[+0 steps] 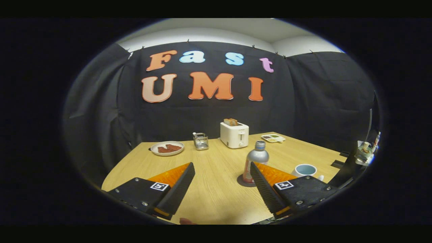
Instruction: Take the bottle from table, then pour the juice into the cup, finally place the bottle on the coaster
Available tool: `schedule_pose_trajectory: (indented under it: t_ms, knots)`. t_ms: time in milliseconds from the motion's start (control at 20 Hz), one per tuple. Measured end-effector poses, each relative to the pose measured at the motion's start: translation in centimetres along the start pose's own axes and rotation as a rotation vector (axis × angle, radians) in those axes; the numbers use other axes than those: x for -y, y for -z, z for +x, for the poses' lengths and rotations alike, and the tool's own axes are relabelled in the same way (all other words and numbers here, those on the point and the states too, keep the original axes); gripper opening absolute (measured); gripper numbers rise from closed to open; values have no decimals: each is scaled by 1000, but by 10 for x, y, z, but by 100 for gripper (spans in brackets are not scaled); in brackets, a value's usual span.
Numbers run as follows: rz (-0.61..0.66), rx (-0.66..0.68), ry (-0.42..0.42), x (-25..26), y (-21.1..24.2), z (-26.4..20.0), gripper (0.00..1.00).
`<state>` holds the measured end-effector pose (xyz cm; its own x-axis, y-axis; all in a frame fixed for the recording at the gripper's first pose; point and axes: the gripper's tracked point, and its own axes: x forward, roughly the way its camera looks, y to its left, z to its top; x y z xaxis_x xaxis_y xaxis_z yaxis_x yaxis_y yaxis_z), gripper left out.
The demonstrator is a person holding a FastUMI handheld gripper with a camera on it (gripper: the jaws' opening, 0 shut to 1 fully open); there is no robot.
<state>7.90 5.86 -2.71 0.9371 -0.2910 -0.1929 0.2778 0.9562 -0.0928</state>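
Holding the jaws wide with nothing between them, I see the bottle (256,161) upright on its coaster (243,182) just ahead, partly behind the right finger (266,189), toward the tabletop's (216,189) right edge beside the cup (304,170).

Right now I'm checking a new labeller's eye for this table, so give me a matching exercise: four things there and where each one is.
Things:
1. bottle
2. cup
3. toaster
4. plate

Places:
A. at the table's far side, bread in its slot
B. on the dark coaster, just ahead of one finger
C. beside the bottle, on the bare wood
D. beside the wire holder, holding reddish pieces

The gripper is open and empty.

Pairs: 1-B, 2-C, 3-A, 4-D
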Motion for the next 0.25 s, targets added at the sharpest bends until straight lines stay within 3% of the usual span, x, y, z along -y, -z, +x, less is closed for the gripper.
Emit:
schedule_pose_trajectory:
  t_ms: [250]
  knots:
    - [-38,28,-93,-35,5,-46,98]
